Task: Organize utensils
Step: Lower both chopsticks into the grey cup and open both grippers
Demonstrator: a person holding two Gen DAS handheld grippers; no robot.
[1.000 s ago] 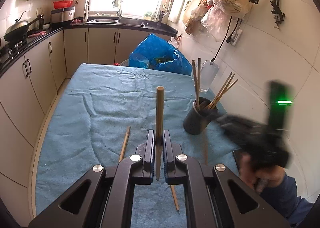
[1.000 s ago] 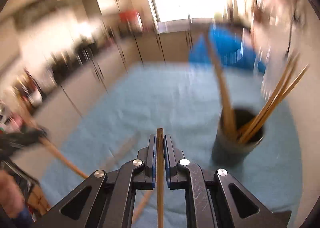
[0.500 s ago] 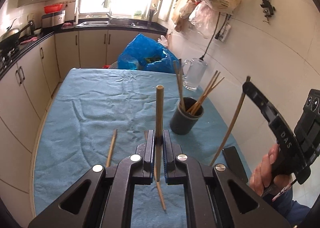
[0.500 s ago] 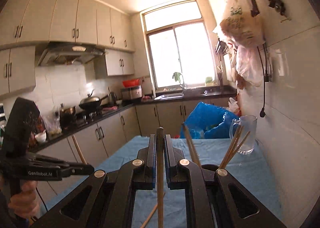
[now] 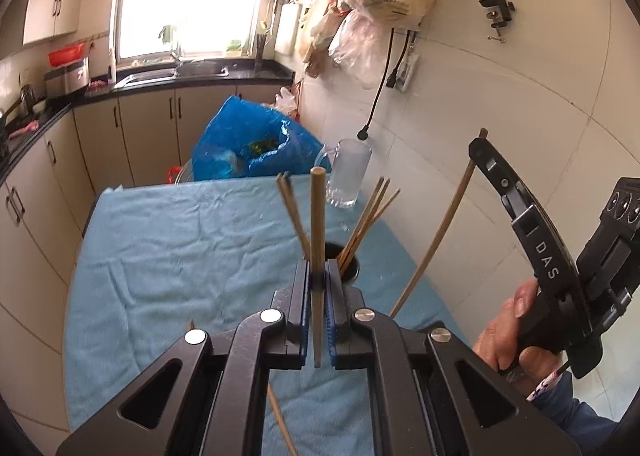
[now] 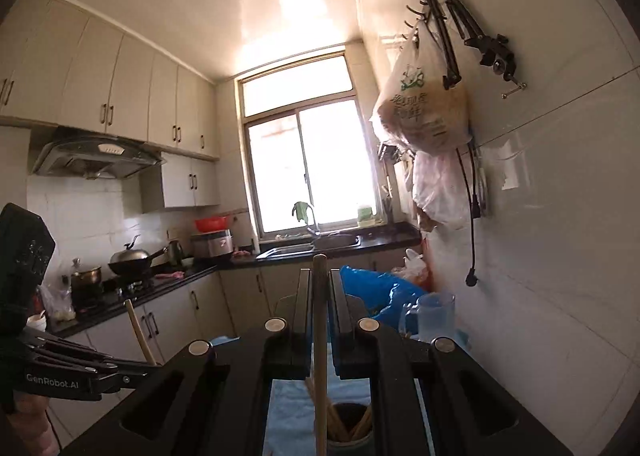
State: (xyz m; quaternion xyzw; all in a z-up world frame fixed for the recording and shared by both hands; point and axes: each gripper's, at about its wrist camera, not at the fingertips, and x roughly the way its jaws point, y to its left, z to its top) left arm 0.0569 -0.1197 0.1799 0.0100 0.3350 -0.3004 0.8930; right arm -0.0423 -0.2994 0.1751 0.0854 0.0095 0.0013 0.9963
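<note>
My left gripper [image 5: 317,270] is shut on a wooden chopstick [image 5: 318,215] that stands upright between its pads. Just beyond its fingertips stands the dark holder cup [image 5: 349,264] with several chopsticks in it. My right gripper [image 6: 320,276] is shut on another chopstick [image 6: 319,336] and points level across the kitchen; the cup [image 6: 352,432] lies below it. In the left wrist view the right gripper [image 5: 478,147] is up at the right, its chopstick [image 5: 436,240] slanting down. In the right wrist view the left gripper [image 6: 146,366] holds its chopstick [image 6: 138,330] at the lower left.
A blue cloth [image 5: 160,248] covers the table. Loose chopsticks [image 5: 280,420] lie on it near me. A glass mug [image 5: 348,171] and a blue bag [image 5: 248,147] stand at the far end. The tiled wall [image 5: 500,103] runs close along the right; cabinets line the left.
Both hands have risen with their chopsticks. The right gripper has tipped up from facing the table to facing the window. The left gripper has come closer to the cup, now straight ahead.
</note>
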